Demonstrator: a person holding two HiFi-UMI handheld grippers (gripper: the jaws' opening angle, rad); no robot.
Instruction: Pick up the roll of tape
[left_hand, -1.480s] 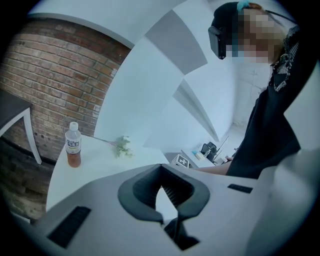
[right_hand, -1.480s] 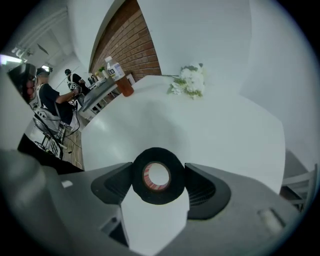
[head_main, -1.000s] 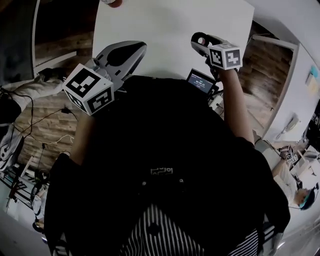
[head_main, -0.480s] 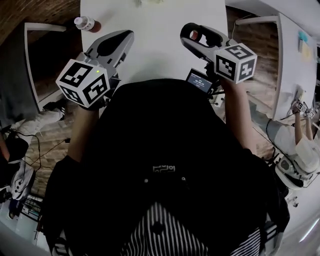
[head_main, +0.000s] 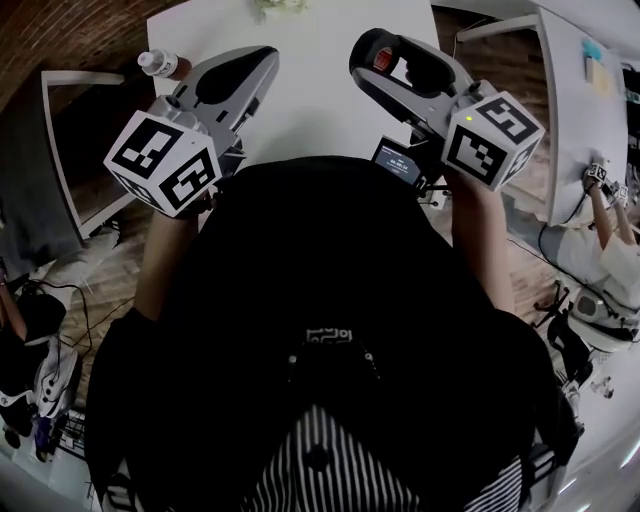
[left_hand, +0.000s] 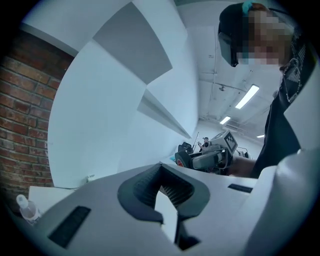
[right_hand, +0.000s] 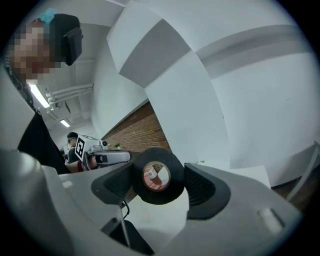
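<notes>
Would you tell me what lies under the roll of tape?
White table shows below the roll of tape, held by the right gripper, whose body hides the spot beneath.

wall: brick (left_hand: 25, 100) | table: white (head_main: 330, 110) | floor: wood planks (head_main: 500, 55) | ceiling: strip lights (left_hand: 248, 96) (lit)

A white rectangular table (head_main: 312, 95) carries a clear plastic bottle with a white cap (head_main: 158, 63) near its left edge and a sprig of white flowers (head_main: 281, 5) at the far edge
</notes>
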